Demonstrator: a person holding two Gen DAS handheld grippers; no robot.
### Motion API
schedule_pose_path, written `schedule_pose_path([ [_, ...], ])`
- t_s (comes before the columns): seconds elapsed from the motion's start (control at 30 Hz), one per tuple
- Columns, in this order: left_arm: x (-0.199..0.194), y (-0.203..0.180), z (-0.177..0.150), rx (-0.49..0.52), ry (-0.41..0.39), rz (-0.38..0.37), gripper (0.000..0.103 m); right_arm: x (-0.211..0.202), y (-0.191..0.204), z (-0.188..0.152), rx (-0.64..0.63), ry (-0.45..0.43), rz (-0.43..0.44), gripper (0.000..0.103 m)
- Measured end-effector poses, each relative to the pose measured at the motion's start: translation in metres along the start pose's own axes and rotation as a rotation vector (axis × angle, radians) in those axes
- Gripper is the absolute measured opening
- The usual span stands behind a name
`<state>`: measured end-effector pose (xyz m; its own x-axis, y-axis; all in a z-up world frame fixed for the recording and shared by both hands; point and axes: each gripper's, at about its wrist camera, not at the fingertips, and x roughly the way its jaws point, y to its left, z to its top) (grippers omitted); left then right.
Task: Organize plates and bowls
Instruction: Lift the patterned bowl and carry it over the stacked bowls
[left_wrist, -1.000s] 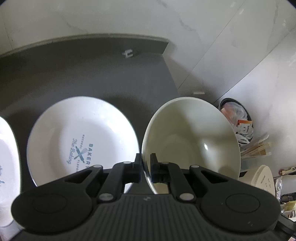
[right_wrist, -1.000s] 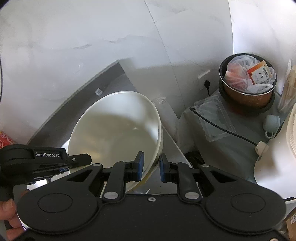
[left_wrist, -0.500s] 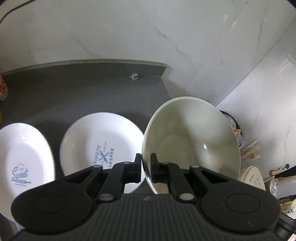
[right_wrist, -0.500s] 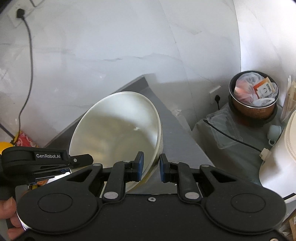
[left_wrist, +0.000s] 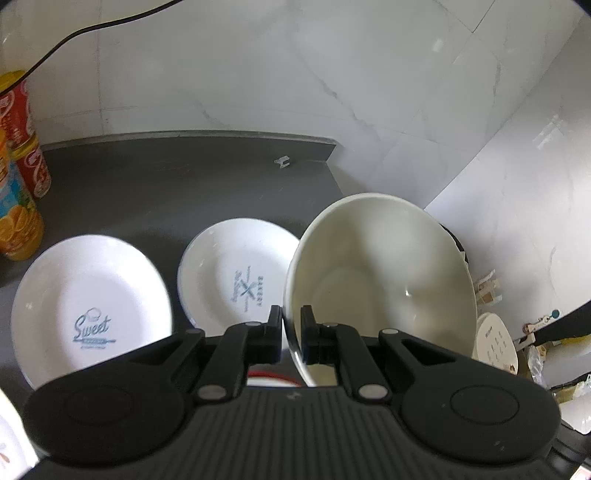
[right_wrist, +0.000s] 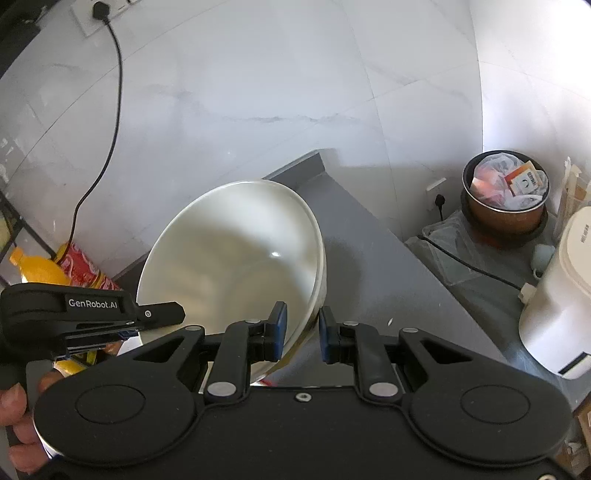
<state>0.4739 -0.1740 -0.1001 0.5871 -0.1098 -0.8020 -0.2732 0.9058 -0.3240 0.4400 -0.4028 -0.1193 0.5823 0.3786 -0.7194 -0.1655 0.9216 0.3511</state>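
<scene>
Over on the far left of the dark counter (left_wrist: 155, 184) stand a few drink bottles (left_wrist: 18, 206), red-labelled and orange ones, close to the marble wall. Next along lies a white plate printed "Sweet" (left_wrist: 92, 314), flat on the counter, and just beside it a second white plate with a bakery print (left_wrist: 240, 280), the two apart by a narrow gap. Right of that, the left gripper (left_wrist: 291, 321) is pinched nearly closed on the near rim of a cream bowl (left_wrist: 380, 280), held tipped up above the counter's right end. From the other side, the right gripper (right_wrist: 301, 325) straddles the same bowl's rim, its blue pads a little wider apart; I cannot tell whether both press on it. Off the counter's right edge sit a full waste bin (right_wrist: 506, 192) and a white appliance (right_wrist: 557, 295).
</scene>
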Motion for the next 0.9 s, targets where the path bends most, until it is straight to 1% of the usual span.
schedule_pose_path([
  [0.43, -0.034, 0.030, -0.035, 0.004, 0.017, -0.014, 0.008, -0.022, 0.030, -0.036, -0.034, 0.027, -0.033, 0.018],
  [0.9, -0.032, 0.051, -0.062, 0.009, 0.077, 0.003, 0.008, -0.025, 0.039, -0.065, -0.052, 0.081, -0.054, 0.019],
])
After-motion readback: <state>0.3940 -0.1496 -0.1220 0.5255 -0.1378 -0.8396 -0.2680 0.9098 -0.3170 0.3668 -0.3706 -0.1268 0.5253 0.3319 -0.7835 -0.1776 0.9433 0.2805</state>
